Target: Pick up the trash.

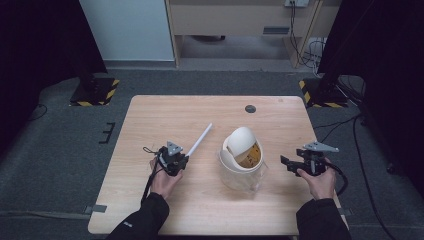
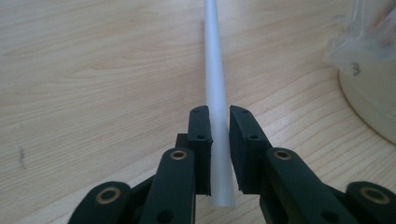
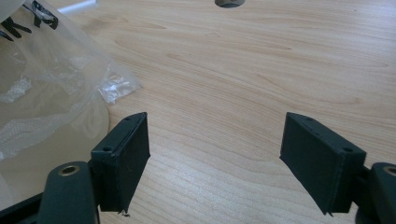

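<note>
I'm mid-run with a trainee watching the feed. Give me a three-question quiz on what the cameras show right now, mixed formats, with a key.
1. True or false: the left hand-held gripper has its jaws closed on the white tube.
2. Multiple choice: the right hand-held gripper is
A. shut on the plastic bag
B. open over bare table, holding nothing
C. clamped on the tube's far end
3. Fill in the missing word: in the high view, the cream bin with the domed swing lid stands ______ the two grippers on the wooden table.

Key: 1 true. 2 B. 3 between.
</note>
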